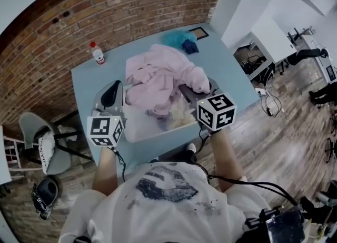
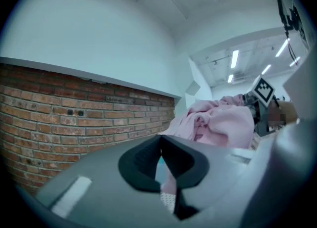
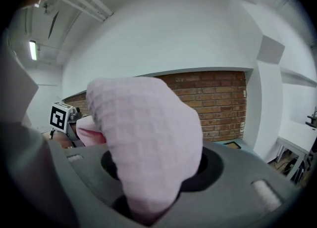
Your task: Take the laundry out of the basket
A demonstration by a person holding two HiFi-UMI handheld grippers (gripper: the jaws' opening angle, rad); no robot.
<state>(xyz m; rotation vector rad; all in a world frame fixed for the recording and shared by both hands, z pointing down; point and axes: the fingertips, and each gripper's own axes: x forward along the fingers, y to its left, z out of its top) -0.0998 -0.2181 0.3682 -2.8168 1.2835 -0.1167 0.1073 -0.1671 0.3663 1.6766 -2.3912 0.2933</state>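
Over the basket [image 1: 139, 127], at the near middle of the table [image 1: 100, 78], a pink garment [image 1: 160, 81] hangs bunched in the air. Its lower folds reach down to the basket's rim.

Right gripper [image 3: 151, 182]: jaws clamped on the pink garment. In the right gripper view a thick waffle-textured fold fills the gap between the pads and bulges out above them. In the head view this grip sits at 4 o'clock on the garment.

Left gripper [image 2: 159, 143]: jaws narrow, with the black pad tips meeting. A thin slit beneath the tips shows a sliver of pink and some white mesh. Whether any cloth is pinched there cannot be told. In the left gripper view the bulk of the garment lies beyond the jaws at 2 o'clock. In the head view this gripper stands just beside the garment's edge at 8 o'clock.

Markings: the left cube [image 1: 105, 131] and the right cube [image 1: 216, 111] carry black-and-white square markers. The person's white shirt [image 1: 158, 205] bears a dark graphic print with no legible words.

Surroundings, head view: a small bottle [image 1: 97, 53] with a red cap stands at 10 o'clock from the garment, near the table's far left corner. Its label is too small to read. A teal cloth [image 1: 176, 38] lies at 1 o'clock near the far edge, with a dark blue item [image 1: 191, 48] touching it. A brick wall [image 1: 105, 10] runs behind the table. A grey chair [image 1: 37, 131] stands at 9 o'clock, well apart from the table.
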